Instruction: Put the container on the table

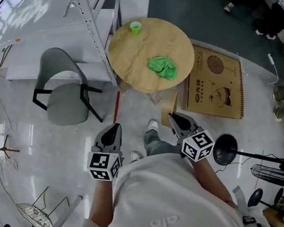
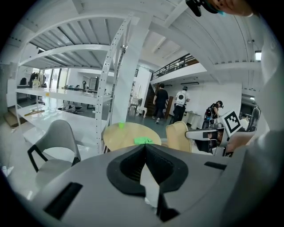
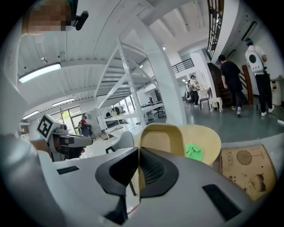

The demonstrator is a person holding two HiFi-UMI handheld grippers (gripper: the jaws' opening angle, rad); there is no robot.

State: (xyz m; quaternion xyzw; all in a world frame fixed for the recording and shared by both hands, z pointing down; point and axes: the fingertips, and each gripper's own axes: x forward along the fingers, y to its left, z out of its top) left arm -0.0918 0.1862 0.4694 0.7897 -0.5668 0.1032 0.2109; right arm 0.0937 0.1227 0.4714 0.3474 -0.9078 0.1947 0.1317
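A small green cup (image 1: 135,28) stands upright near the far edge of the round wooden table (image 1: 130,55). In the left gripper view the green cup (image 2: 120,126) shows as a small spot on the table (image 2: 122,137). A crumpled green cloth (image 1: 162,67) lies on the table's near right part. My left gripper (image 1: 114,127) and right gripper (image 1: 173,117) are held low in front of the person's body, well short of the table. Both are shut with nothing between the jaws, as seen in the left gripper (image 2: 144,146) and right gripper (image 3: 137,153) views.
A grey chair (image 1: 65,94) stands left of the table beside a white shelving rack (image 1: 95,28). A wooden chair (image 3: 162,137) sits at the table's near side. A printed cardboard sheet (image 1: 215,83) lies on the floor to the right, a black fan (image 1: 226,149) nearer.
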